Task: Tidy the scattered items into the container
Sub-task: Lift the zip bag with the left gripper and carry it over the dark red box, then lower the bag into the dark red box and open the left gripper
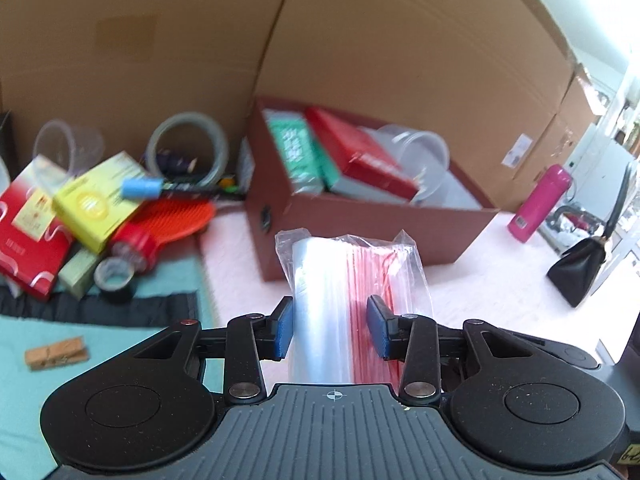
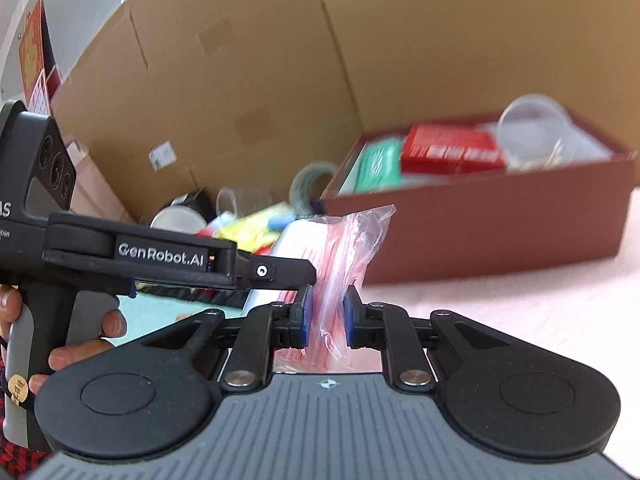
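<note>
Right wrist view, writing: "GenRobot.AI" is read in white on the side of the left gripper (image 2: pixel 308 280); partial letters "AS" are seen at the far left edge of the same body. A small gold tag with characters hangs by the person's hand (image 2: pixel 60 344), too small to be read.
Left wrist view, writing: print is seen on the red box (image 1: pixel 28 236), the yellow box (image 1: pixel 94 200) and the green box (image 1: pixel 296 148), all too blurred to be read.
Bag position: the clear plastic bag (image 1: pixel 352 276) of red-striped zip bags is held above the pink counter (image 1: pixel 500 280), just in front of the brown container (image 1: pixel 360 232).
Left fingers: the blue pads (image 1: pixel 282 334) are pressed on the two sides of the bag's thick rolled part, partly spread by its width.
Right fingers: the right gripper (image 2: pixel 326 316) is closed on the bag's thin crumpled edge (image 2: pixel 340 264), pads nearly together with film pinched between them.
Container: the green and red boxes and a clear cup (image 1: pixel 424 156) lie inside it; its near wall stands between the bag and the opening.
Edges: a cardboard wall (image 1: pixel 360 40) rises right behind the container.
Open room: bare pink counter is seen to the right of the container, up to a pink bottle (image 1: pixel 540 200) and a black handbag (image 1: pixel 580 264).
Left side: crowded with scattered items, among them a tape roll (image 1: pixel 186 152) and a clothespin (image 1: pixel 56 354) on the teal cloth (image 1: pixel 24 400).
</note>
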### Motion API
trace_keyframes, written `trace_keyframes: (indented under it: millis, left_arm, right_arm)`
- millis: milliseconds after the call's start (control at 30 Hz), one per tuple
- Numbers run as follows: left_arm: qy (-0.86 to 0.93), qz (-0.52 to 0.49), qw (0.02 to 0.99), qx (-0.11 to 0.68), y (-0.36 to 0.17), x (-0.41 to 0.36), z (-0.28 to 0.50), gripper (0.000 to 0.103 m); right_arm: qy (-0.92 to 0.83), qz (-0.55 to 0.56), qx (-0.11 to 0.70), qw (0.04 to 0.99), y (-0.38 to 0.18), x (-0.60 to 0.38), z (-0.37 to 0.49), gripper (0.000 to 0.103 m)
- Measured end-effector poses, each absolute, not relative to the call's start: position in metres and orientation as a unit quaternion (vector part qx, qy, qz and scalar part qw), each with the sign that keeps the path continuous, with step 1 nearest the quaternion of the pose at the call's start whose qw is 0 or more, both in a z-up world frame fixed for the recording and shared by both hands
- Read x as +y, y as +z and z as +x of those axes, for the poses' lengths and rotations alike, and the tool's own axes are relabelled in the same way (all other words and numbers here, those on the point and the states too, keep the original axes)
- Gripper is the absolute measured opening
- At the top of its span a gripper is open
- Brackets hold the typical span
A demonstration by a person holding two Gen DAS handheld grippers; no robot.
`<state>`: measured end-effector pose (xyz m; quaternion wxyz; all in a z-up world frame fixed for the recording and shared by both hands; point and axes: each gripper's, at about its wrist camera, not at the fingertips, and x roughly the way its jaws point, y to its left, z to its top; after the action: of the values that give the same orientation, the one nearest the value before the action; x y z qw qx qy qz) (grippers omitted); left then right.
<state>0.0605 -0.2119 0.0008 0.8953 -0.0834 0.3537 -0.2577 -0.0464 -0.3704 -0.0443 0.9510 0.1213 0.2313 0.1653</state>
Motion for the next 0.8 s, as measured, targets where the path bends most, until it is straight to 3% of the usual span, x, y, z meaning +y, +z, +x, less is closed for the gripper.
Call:
trace_keyframes:
  millis: [400,800]
  left_arm:
    - [-0.306,-0.077,0.902,0.296,0.056,-0.295,0.099,0.043]
    - [-0.316,-0.101,0.891,0.310,0.038,-0.363,0.172,0.043]
  right_arm:
    - [0.093,0.098,0.153,0.979,0.006,-0.434,-0.029,0.018]
    - [0.040,0.075,0.154,0.984,-0.006,-0.489,0.029,0.018]
